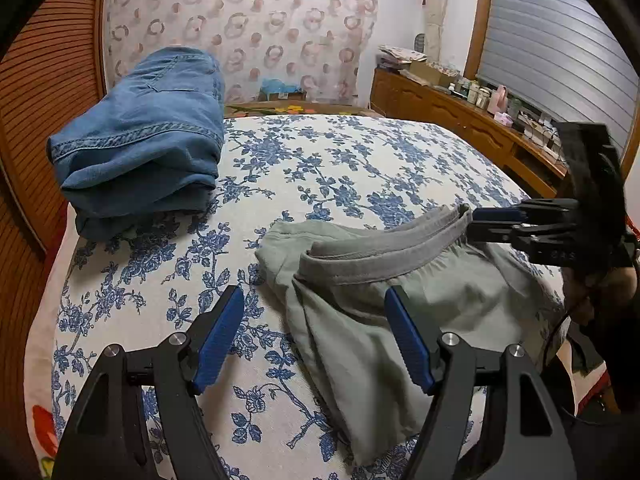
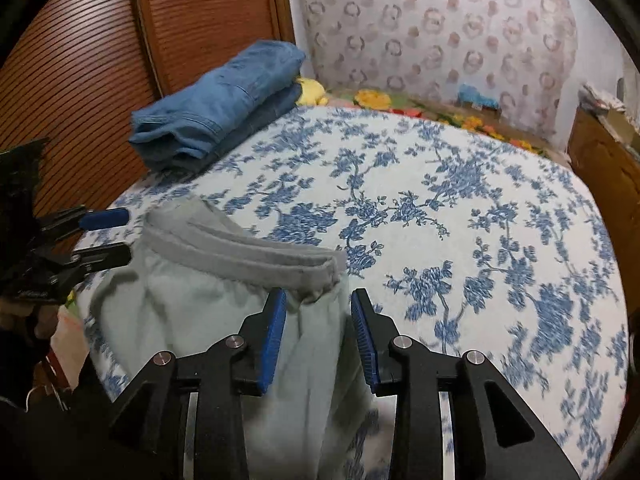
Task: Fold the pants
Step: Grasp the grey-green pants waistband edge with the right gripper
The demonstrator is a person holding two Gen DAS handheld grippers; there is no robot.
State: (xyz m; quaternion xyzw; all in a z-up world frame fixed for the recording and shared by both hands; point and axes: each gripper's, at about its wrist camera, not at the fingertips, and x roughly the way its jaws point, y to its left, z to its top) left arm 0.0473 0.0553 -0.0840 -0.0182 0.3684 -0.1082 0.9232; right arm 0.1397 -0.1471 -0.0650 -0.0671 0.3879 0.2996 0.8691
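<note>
Looking along the left gripper (image 1: 316,336), its jaws stand wide apart and empty above the bed (image 1: 360,160), which wears a white cover with blue flowers. The grey-green pants (image 1: 360,320) lie just ahead on that cover, their right-hand edge passing under the right blue pad, with the grey waistband (image 1: 380,252) doubled and curving toward the right. At that end the right gripper (image 1: 496,222) comes in from the side, its tips right at the waistband's end; whether they touch it is unclear. A folded pair of blue jeans (image 1: 140,140) sits well apart at the far left, beside a wooden slatted door (image 1: 48,80). A wooden dresser (image 1: 460,116) crowded with small things runs along the right wall.

From the right wrist, the right gripper (image 2: 318,340) hovers over the pants (image 2: 200,312), jaws parted narrowly, with cloth showing between the pads but not pinched. The waistband (image 2: 248,248) lies just beyond its tips. The left gripper (image 2: 108,236) shows at the left edge, jaws apart near the waistband's other end. The jeans (image 2: 212,120) rest far back by the door.
</note>
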